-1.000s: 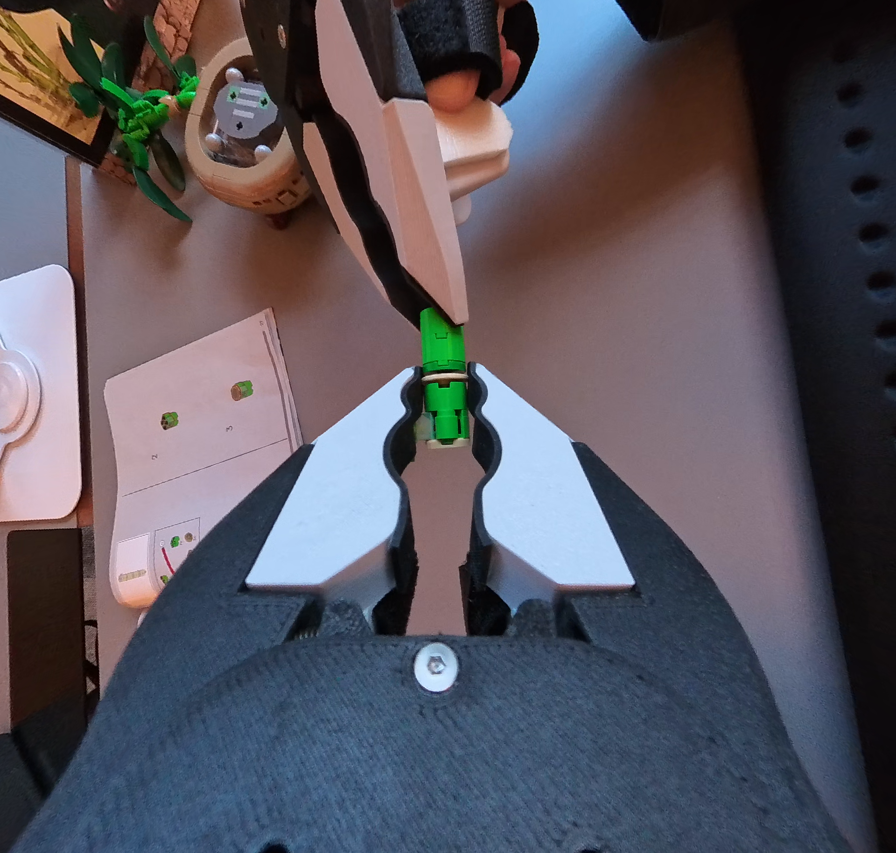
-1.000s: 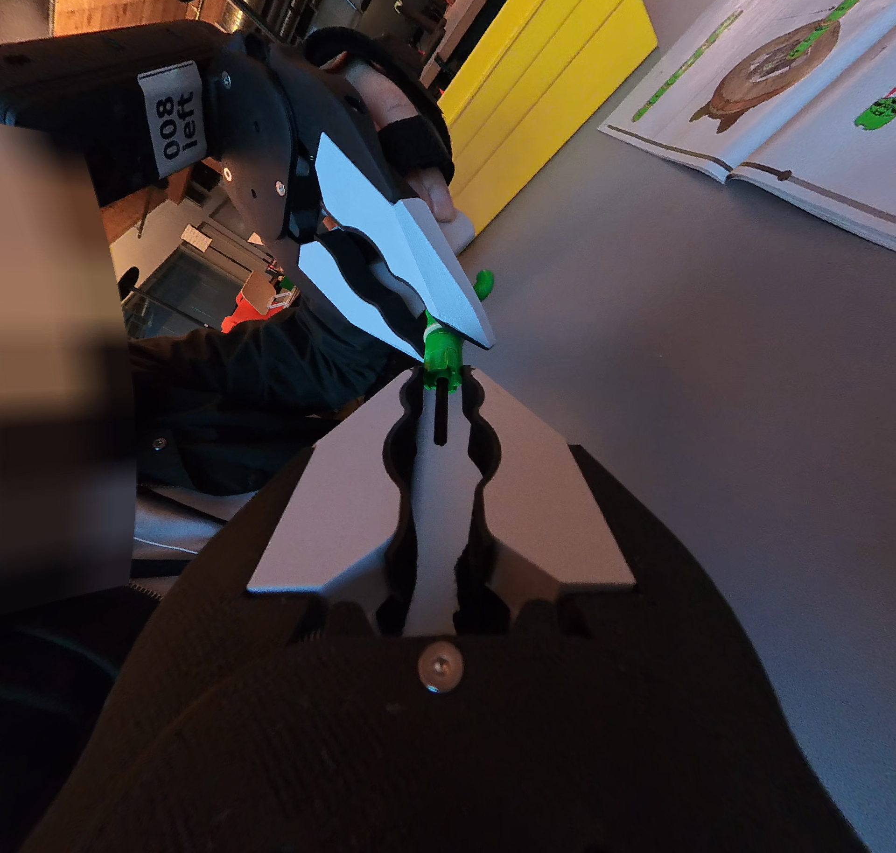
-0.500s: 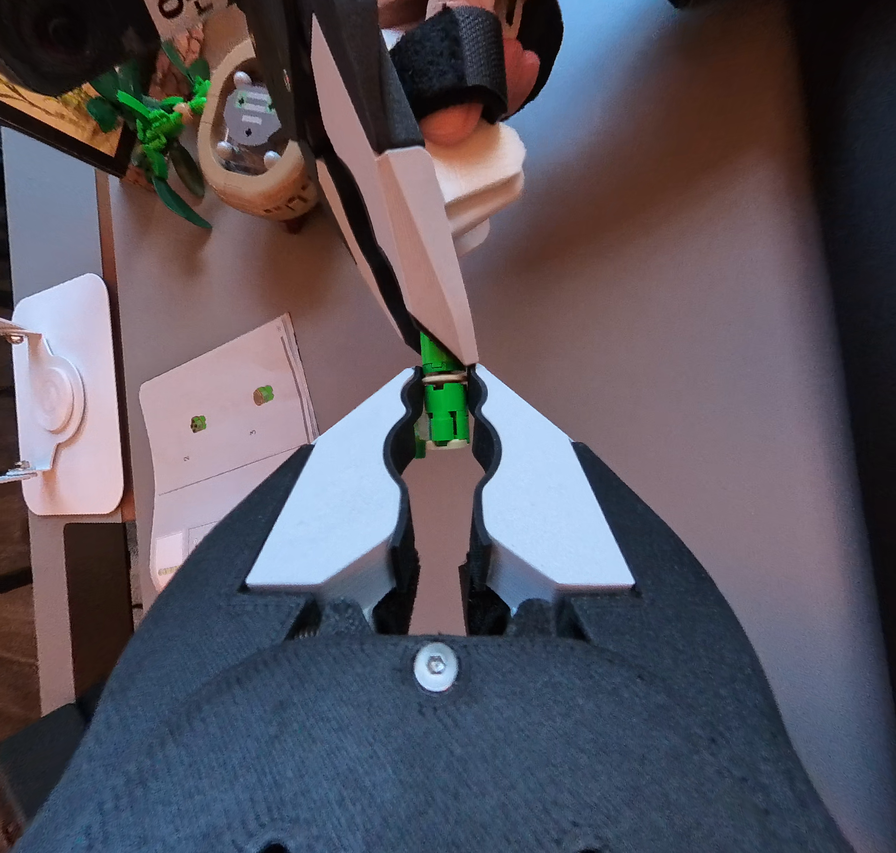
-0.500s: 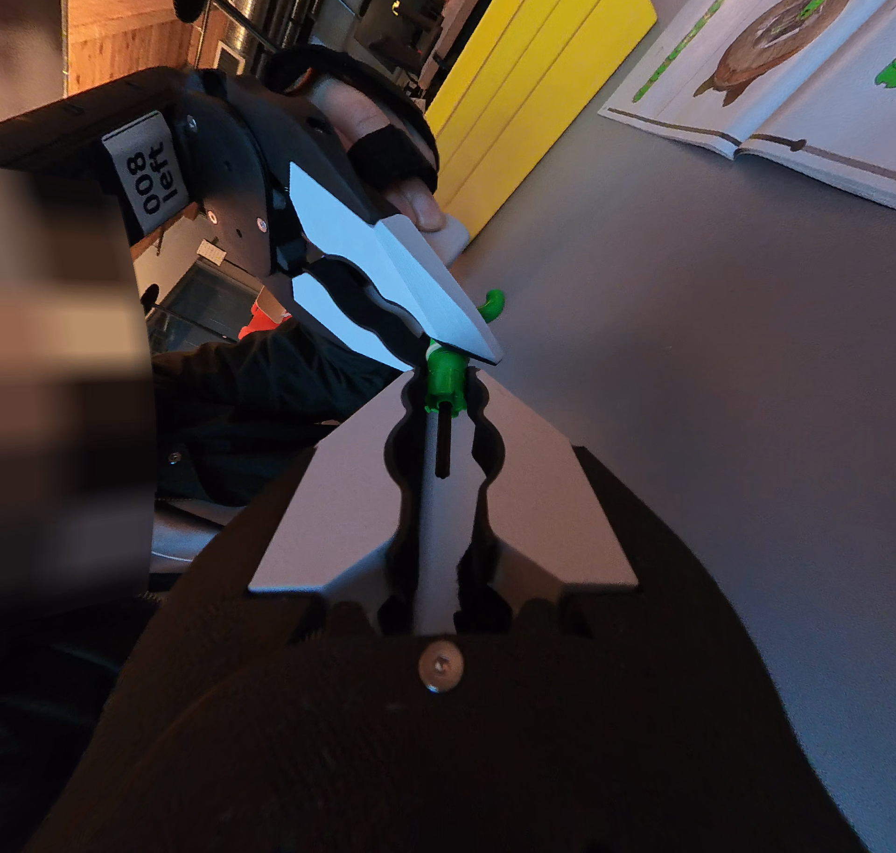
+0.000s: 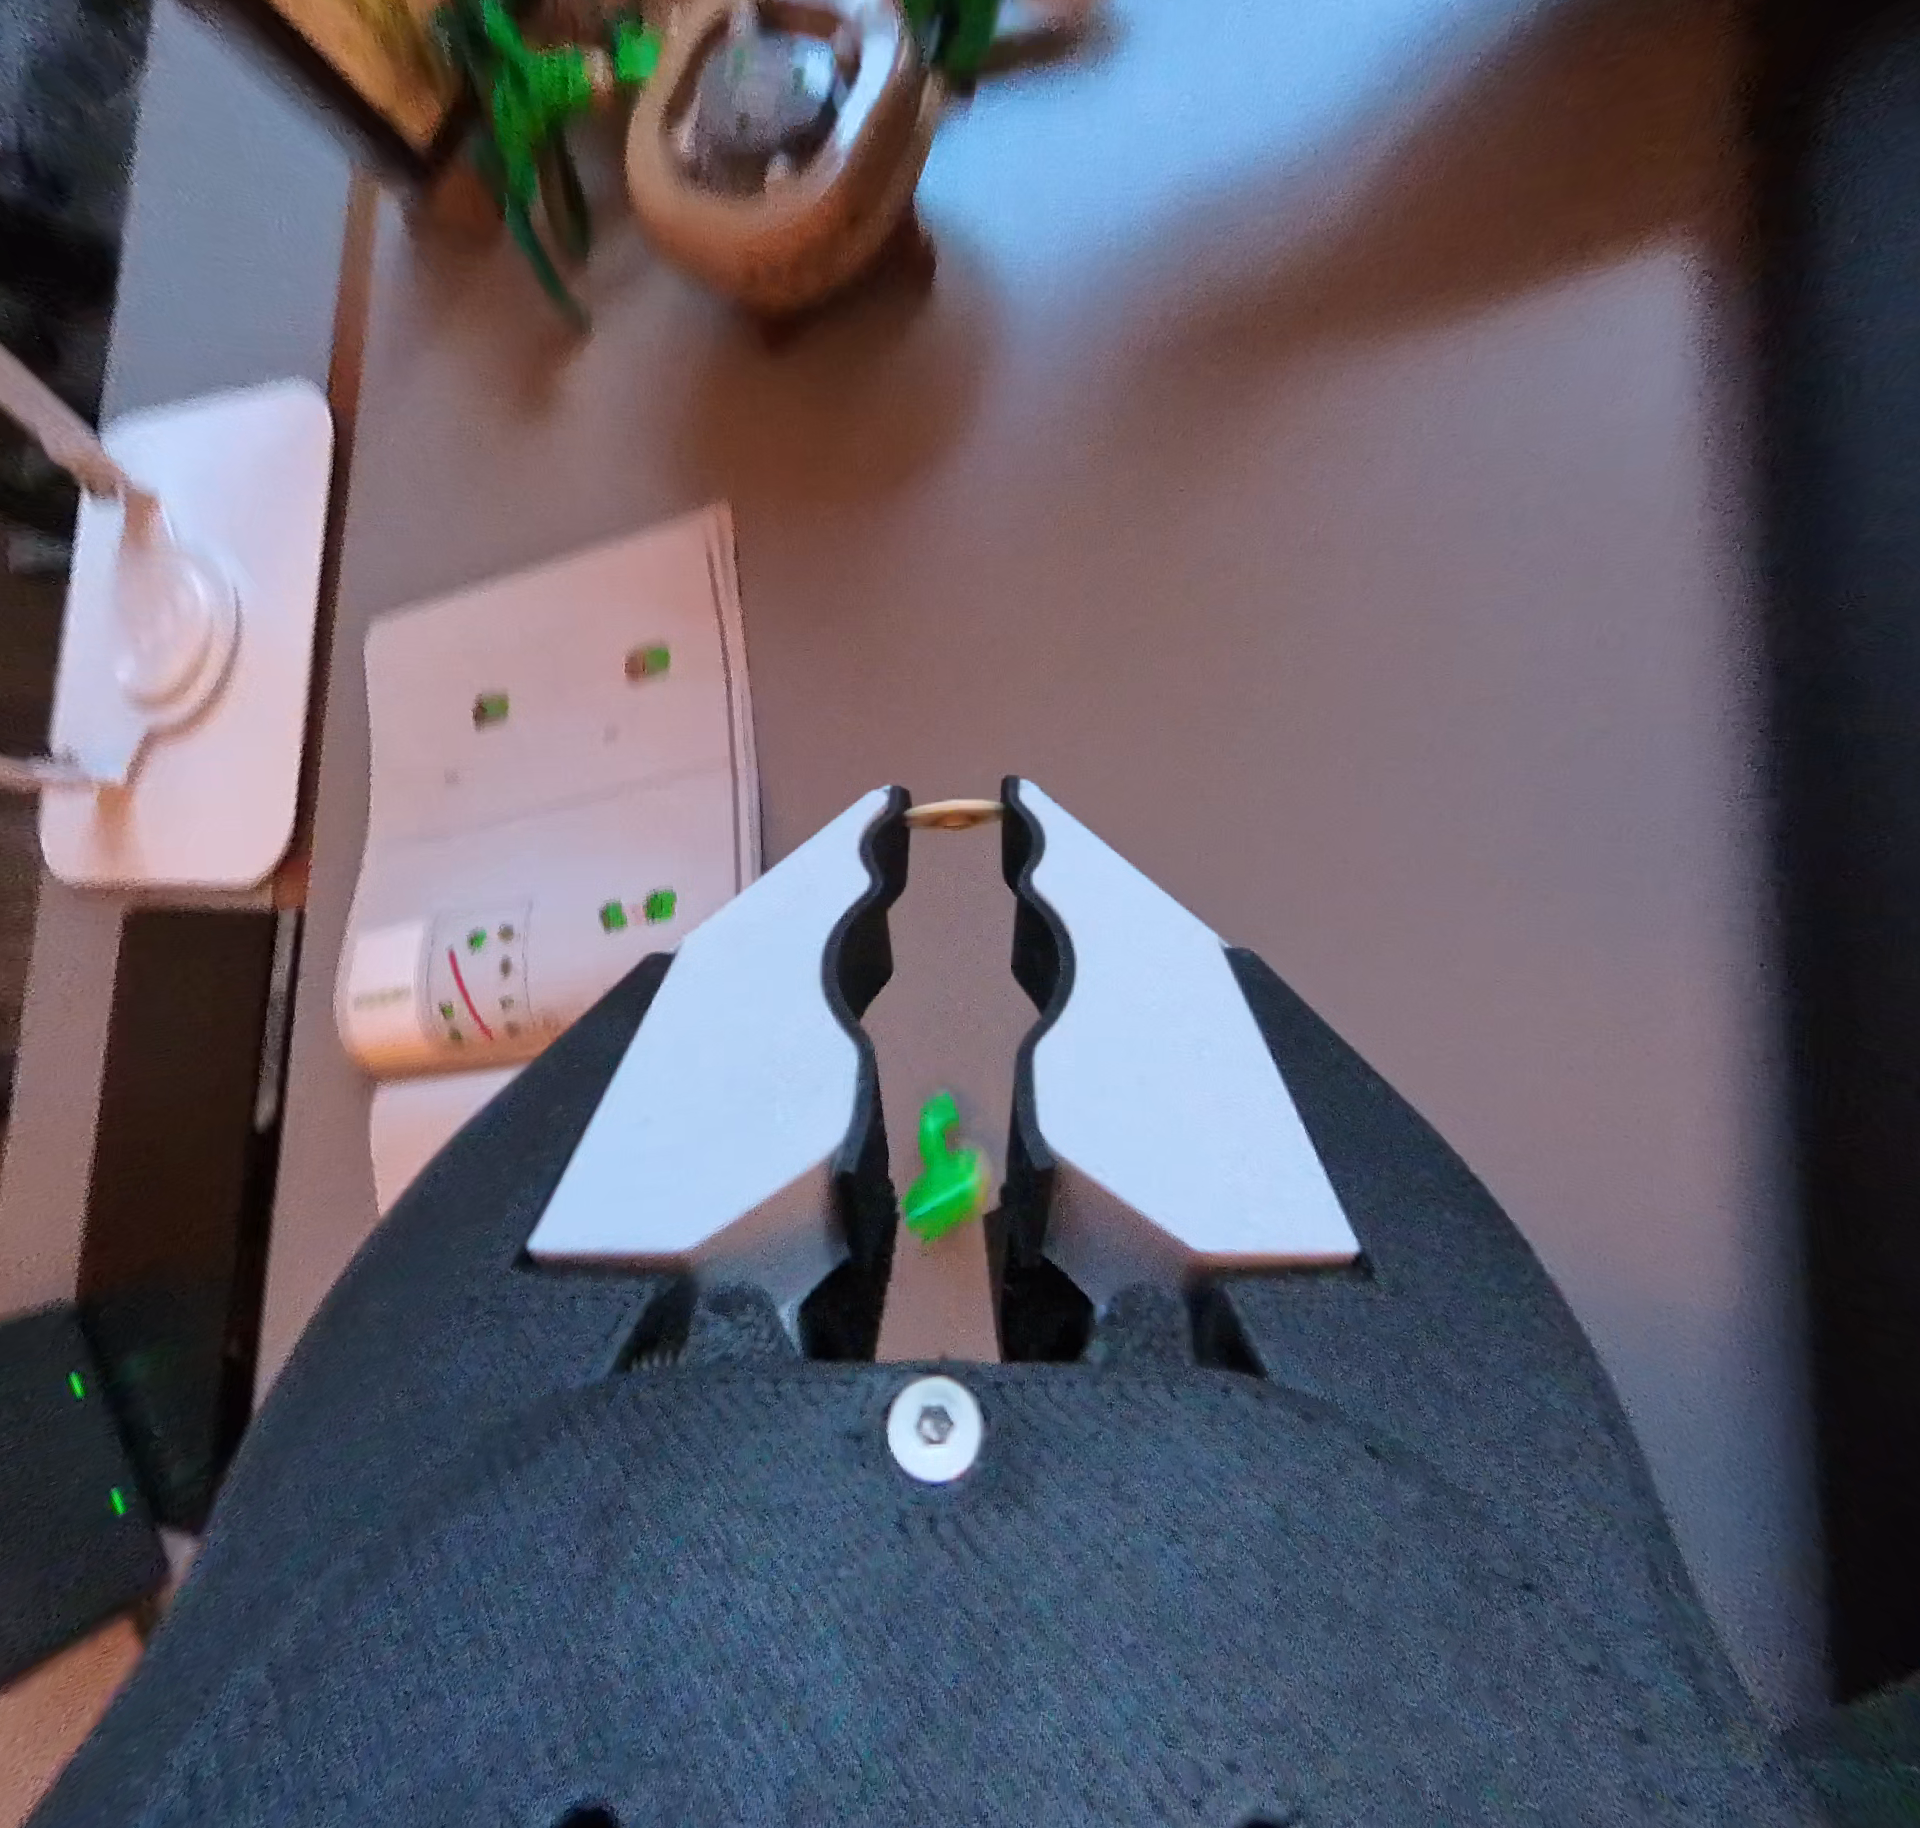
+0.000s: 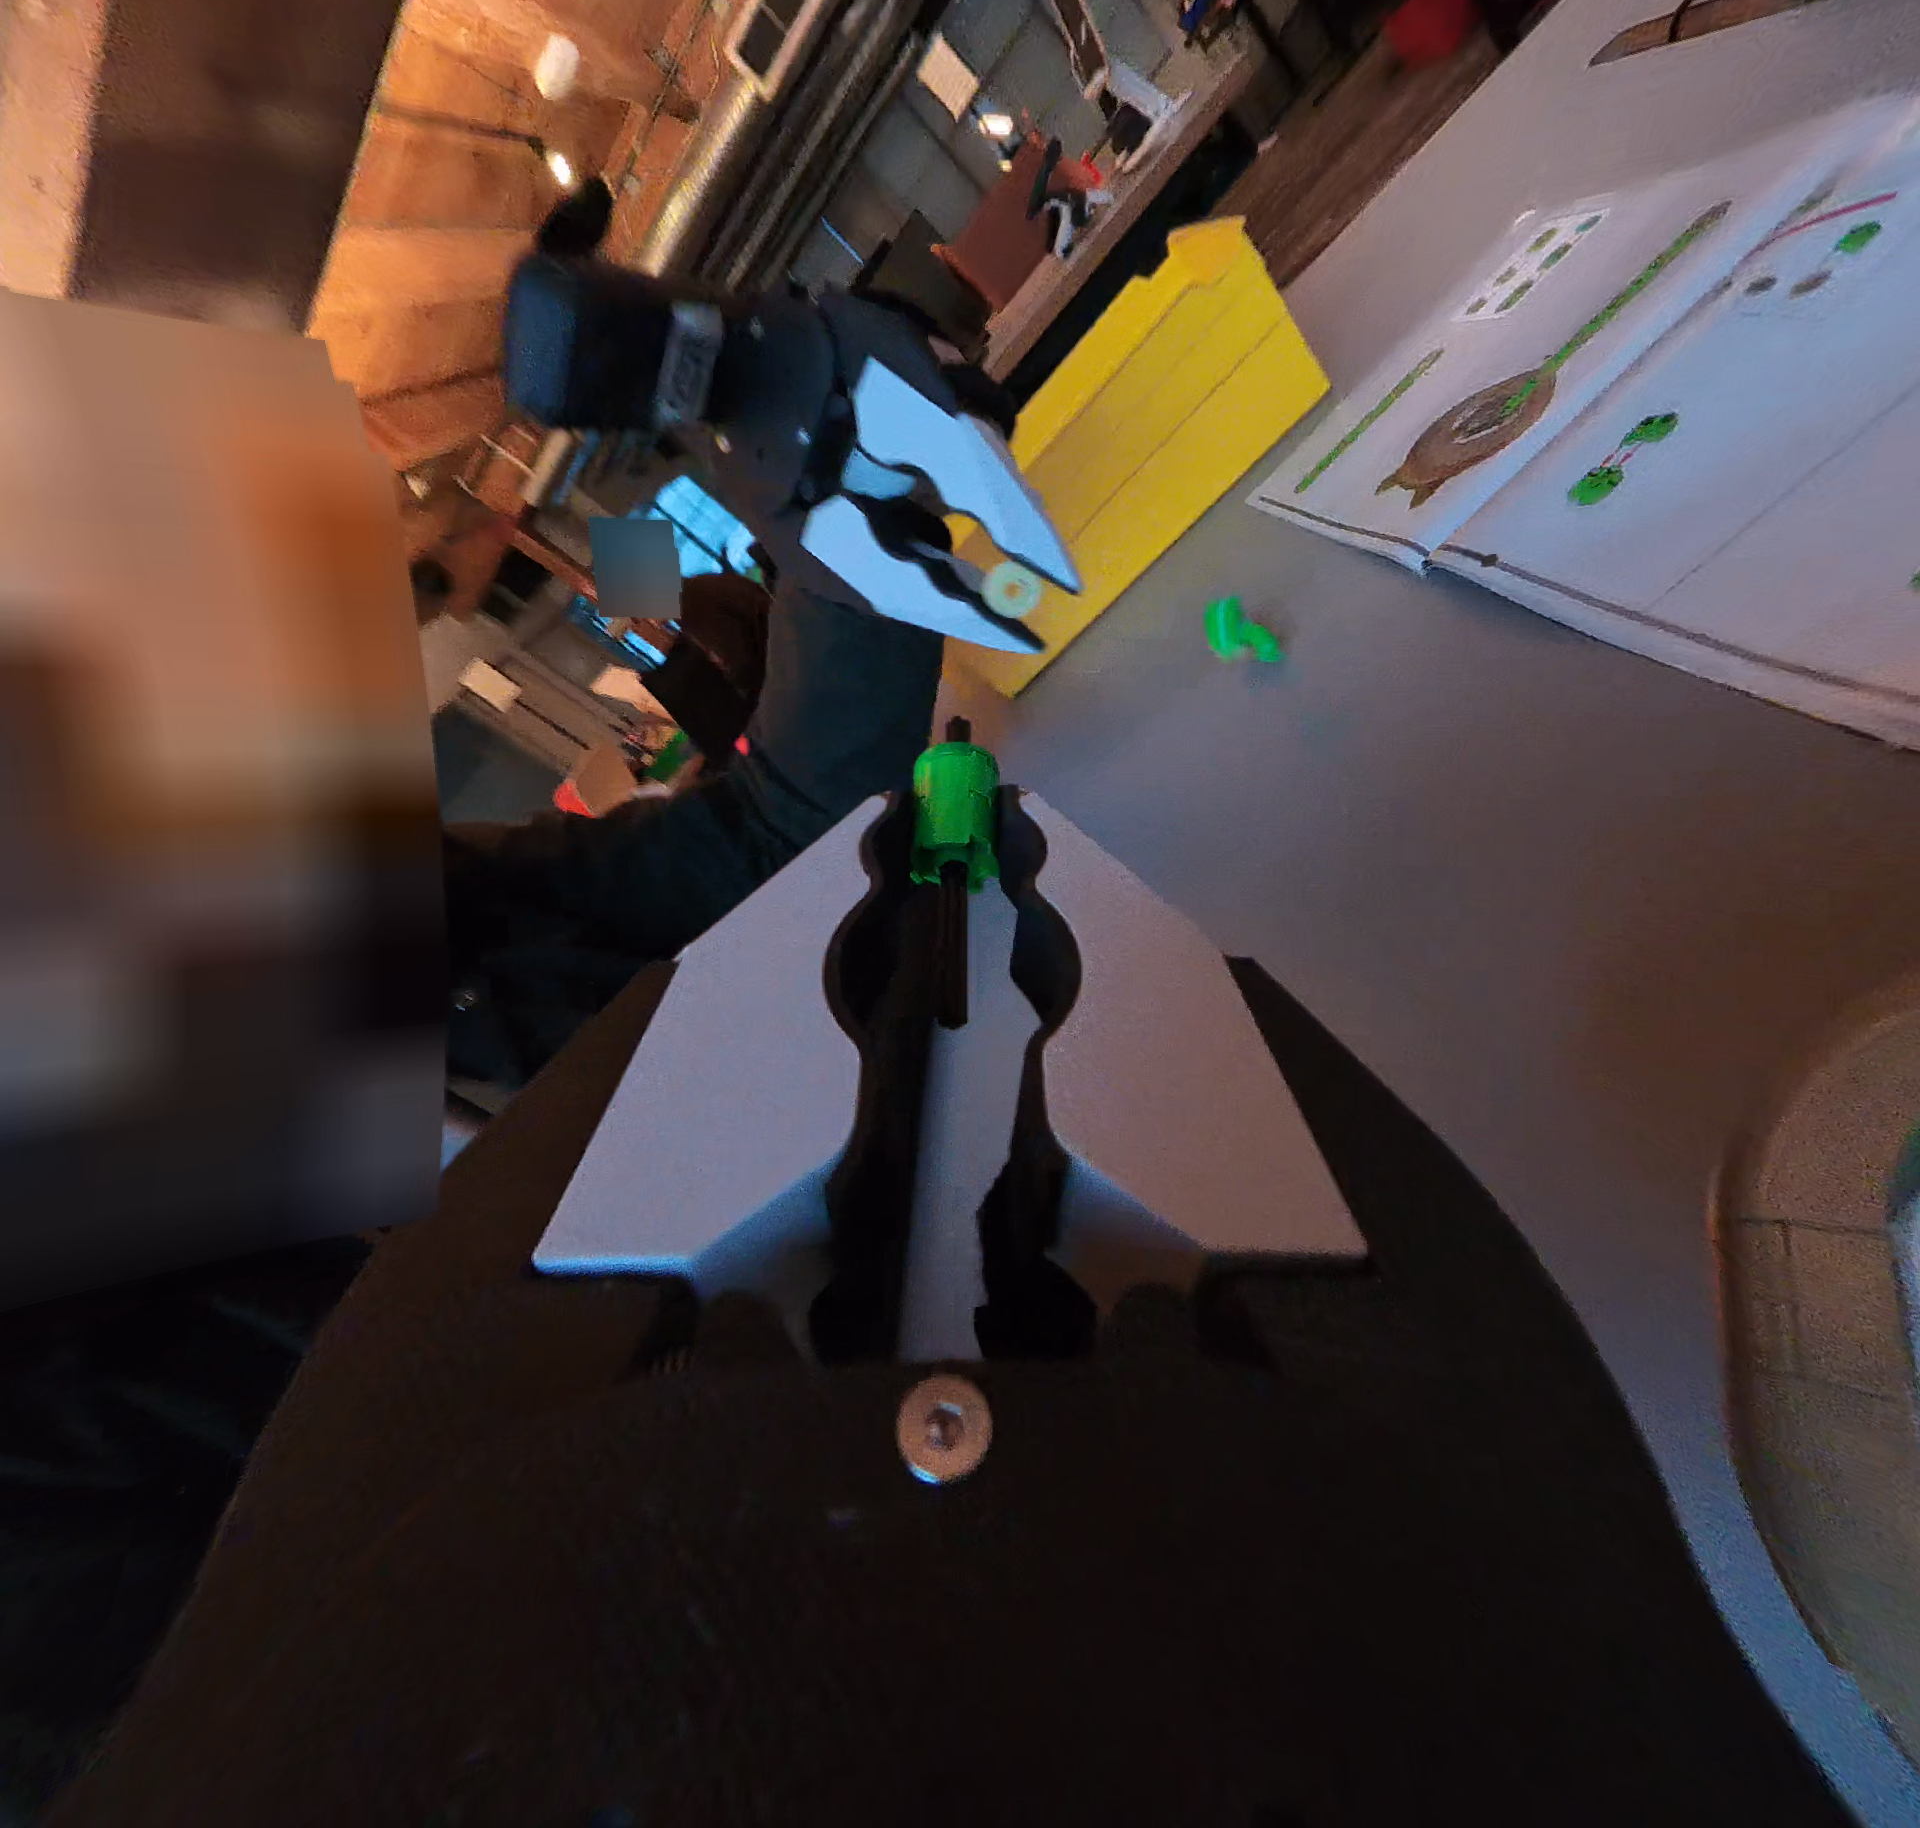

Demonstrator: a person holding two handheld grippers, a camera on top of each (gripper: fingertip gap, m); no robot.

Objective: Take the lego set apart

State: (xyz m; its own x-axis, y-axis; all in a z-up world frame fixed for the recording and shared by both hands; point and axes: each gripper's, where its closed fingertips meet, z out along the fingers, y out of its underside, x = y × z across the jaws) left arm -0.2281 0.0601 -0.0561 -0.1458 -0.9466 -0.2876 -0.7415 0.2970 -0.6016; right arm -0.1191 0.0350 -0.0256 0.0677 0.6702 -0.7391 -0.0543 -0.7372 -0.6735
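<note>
My left gripper (image 5: 953,810) is shut on a small tan round piece (image 5: 951,815) at its fingertips, held above the table. It also shows in the right wrist view (image 6: 1023,594) with the tan piece (image 6: 1008,589). My right gripper (image 6: 951,802) is shut on a green cylinder piece (image 6: 951,810) with a black axle (image 6: 951,957) running back between the fingers. A loose green piece (image 5: 940,1170) lies on the grey table below my left gripper; it also shows in the right wrist view (image 6: 1236,630). The lego pot (image 5: 779,178) with green leaves (image 5: 520,95) stands far off.
An open instruction booklet (image 5: 561,791) lies left on the table; another booklet (image 6: 1662,428) shows in the right wrist view. A yellow box (image 6: 1153,407) stands behind. A white plate-like thing (image 5: 187,635) sits at the left table edge. A person in dark clothes sits beyond. My left tips are about 20 centimeters from the lego pot (image 5: 779,178), my right tips only 12 centimeters.
The two grippers have pulled apart. The green stack split: the tan round piece stayed in my left gripper, the green cylinder with axle in my right, and a green piece dropped to the table.
</note>
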